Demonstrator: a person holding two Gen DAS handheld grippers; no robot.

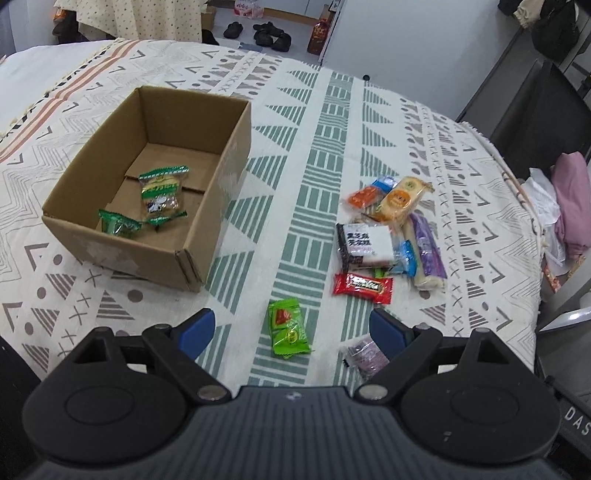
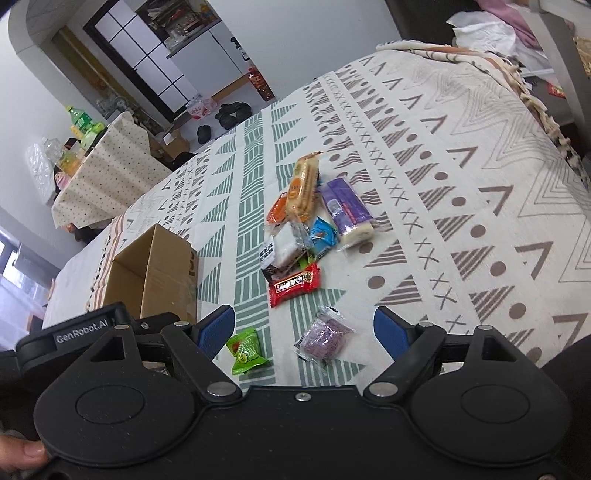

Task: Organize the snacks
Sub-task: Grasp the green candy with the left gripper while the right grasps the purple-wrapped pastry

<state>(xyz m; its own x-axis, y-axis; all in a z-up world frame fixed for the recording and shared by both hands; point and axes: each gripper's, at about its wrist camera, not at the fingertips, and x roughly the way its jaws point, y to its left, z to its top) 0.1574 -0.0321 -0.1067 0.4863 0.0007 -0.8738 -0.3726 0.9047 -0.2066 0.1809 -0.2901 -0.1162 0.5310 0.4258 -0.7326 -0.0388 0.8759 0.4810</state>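
An open cardboard box stands on the patterned cloth, with green-wrapped snacks lying in it. A heap of snacks lies to its right, with a red packet at the near end. My left gripper is open over a bright green packet, pads apart from it. My right gripper is open over a clear purple-filled packet, not touching it. The left gripper's body shows at the right wrist view's lower left.
The cloth-covered bed drops off at the right edge, where pink and white laundry lies. Shoes and a bottle sit on the floor beyond. A dotted cloth-covered table stands further off.
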